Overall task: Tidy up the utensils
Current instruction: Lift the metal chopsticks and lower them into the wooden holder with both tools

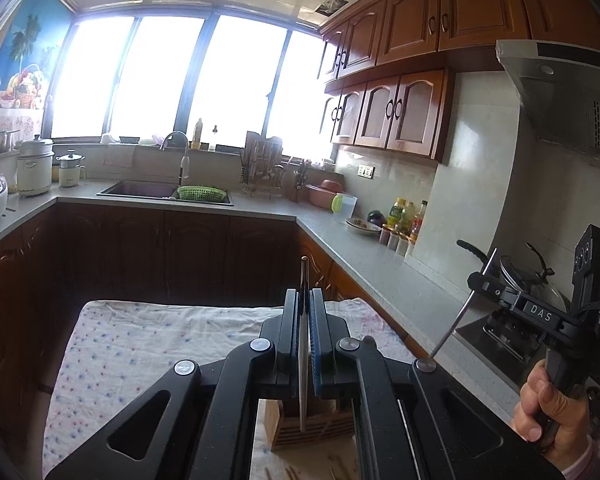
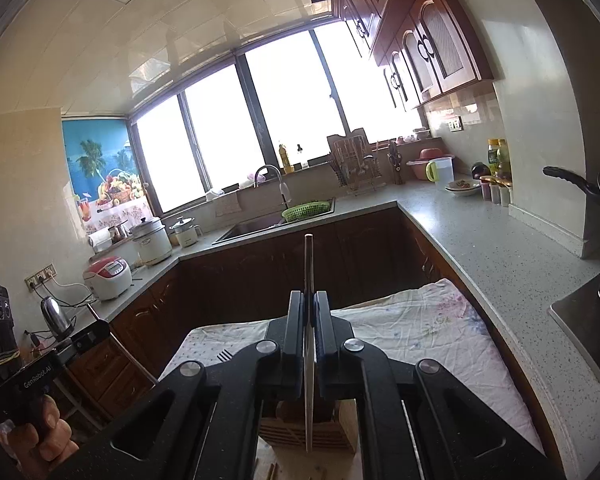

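Both claws clamp upright utensils: left claw [image 1: 305, 312], right claw [image 2: 309, 314], above slotted wooden holder [image 1: 320, 424].

White letters "DAS" stand on a small black plate on the body of the right claw [image 1: 476, 280], seen from the left wrist camera. In the right wrist view, white print reading "GenRobot.AI" runs along the black body of the left claw [image 2: 96, 334], just above the hand [image 2: 46, 436] that holds it. Labels on the bottles [image 1: 398, 212] at the back of the counter [image 1: 380, 264] and the panel of the rice cooker [image 2: 108, 276] are too small to read
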`<state>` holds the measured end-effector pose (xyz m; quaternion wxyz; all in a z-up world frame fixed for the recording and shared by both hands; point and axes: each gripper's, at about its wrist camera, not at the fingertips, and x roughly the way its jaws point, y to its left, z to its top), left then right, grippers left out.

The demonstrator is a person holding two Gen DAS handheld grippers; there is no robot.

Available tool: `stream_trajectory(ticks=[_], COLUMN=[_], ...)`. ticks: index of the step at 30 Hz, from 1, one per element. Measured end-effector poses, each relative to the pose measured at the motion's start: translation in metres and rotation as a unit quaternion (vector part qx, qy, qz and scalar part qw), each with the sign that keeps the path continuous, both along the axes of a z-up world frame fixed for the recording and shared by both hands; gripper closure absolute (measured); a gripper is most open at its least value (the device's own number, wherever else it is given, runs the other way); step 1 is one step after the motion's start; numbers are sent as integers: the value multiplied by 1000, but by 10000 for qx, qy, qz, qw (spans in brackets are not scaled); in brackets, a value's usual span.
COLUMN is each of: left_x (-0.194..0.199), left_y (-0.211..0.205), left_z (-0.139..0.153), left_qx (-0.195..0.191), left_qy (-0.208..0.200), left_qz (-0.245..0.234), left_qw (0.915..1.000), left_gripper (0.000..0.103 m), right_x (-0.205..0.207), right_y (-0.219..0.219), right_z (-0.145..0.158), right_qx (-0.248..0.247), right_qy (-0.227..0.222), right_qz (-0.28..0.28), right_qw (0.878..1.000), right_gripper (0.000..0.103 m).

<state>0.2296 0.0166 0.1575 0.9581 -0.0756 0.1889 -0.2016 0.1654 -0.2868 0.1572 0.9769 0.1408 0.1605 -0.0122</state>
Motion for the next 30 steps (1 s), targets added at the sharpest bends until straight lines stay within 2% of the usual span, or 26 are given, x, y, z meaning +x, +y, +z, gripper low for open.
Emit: stream_trajectory(ticks=[3, 8, 12, 18, 24, 30], left_x=[25, 63, 84, 105, 113, 112], left_y=[-10, -25, -32, -39, -41, -41], left_z=[-14, -47, -75, -108, -116, -116], left_qx=[13, -42, -130, -114, -79, -18], left_qy=[20, 179, 316, 542, 578, 580], left_qz=[94, 200, 247, 283, 316, 320], left_qw=[10000, 9996, 9991, 9981, 9978, 9978], left_gripper=[100, 100, 100, 100, 99, 99], right_x=[22, 49, 60, 68, 74, 75], right_y=[-4, -11, -15, -10, -5, -9], right_z=[-6, -37, -64, -93, -114, -117], right_qx=[56, 254, 428, 389, 292, 352], right_qy=[14, 146, 241, 382, 679, 752], right_qz=[-18, -28, -37, -62, -100, -141], right_qw=[10000, 9996, 9988, 9985, 9972, 9964], right_gripper=[98, 98, 98, 98, 98, 98])
